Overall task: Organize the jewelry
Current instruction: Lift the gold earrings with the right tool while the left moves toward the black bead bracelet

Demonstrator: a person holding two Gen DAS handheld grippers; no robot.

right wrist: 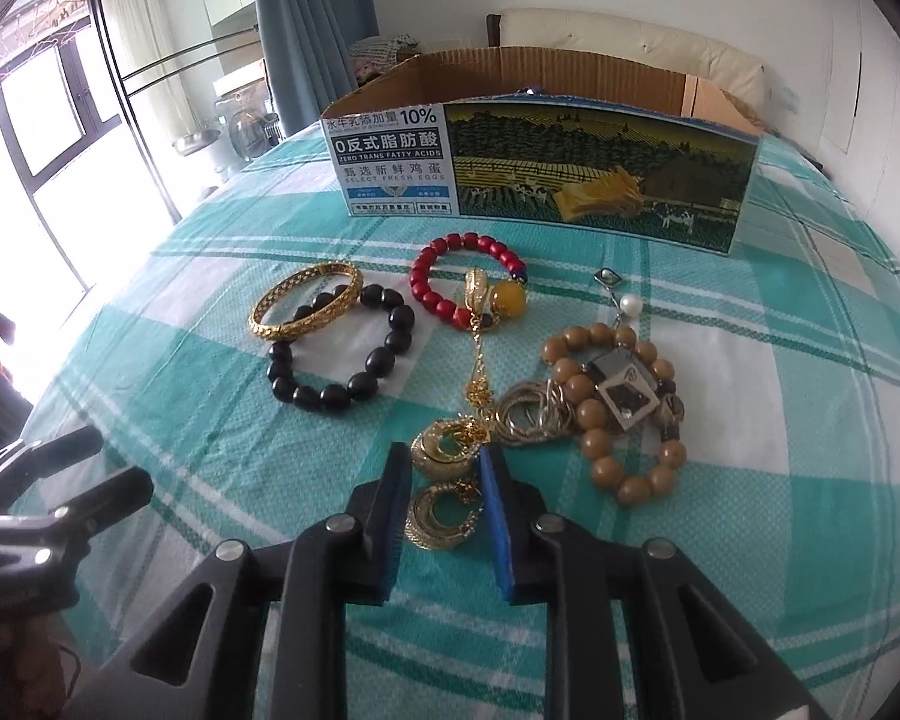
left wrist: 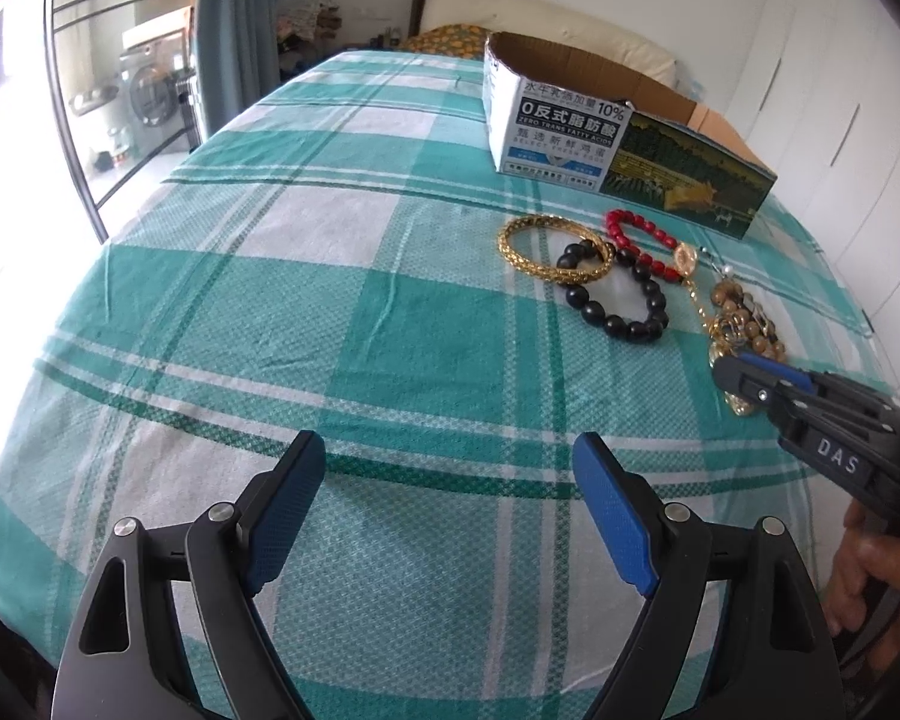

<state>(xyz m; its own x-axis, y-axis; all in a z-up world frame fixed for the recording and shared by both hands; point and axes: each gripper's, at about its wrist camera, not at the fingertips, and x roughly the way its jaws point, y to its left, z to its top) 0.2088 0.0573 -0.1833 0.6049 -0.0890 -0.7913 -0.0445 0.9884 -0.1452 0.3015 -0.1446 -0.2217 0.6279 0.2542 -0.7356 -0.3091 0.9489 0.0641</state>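
Right wrist view: right claw (right wrist: 441, 468) narrowing around gold earrings (right wrist: 444, 480), not yet clamping, box (right wrist: 540, 162) lying straight ahead behind the bracelets. Left claw (left wrist: 444, 462) hovering wide, well apart, further from earrings.

A washing machine (left wrist: 150, 90) stands behind a blue curtain (left wrist: 234, 24). White wardrobe doors (left wrist: 822, 90) line the right wall.

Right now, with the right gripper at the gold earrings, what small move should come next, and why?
Probably close the right gripper on the upper gold earring: its pads already flank the earring, apart, and the open box waits behind.
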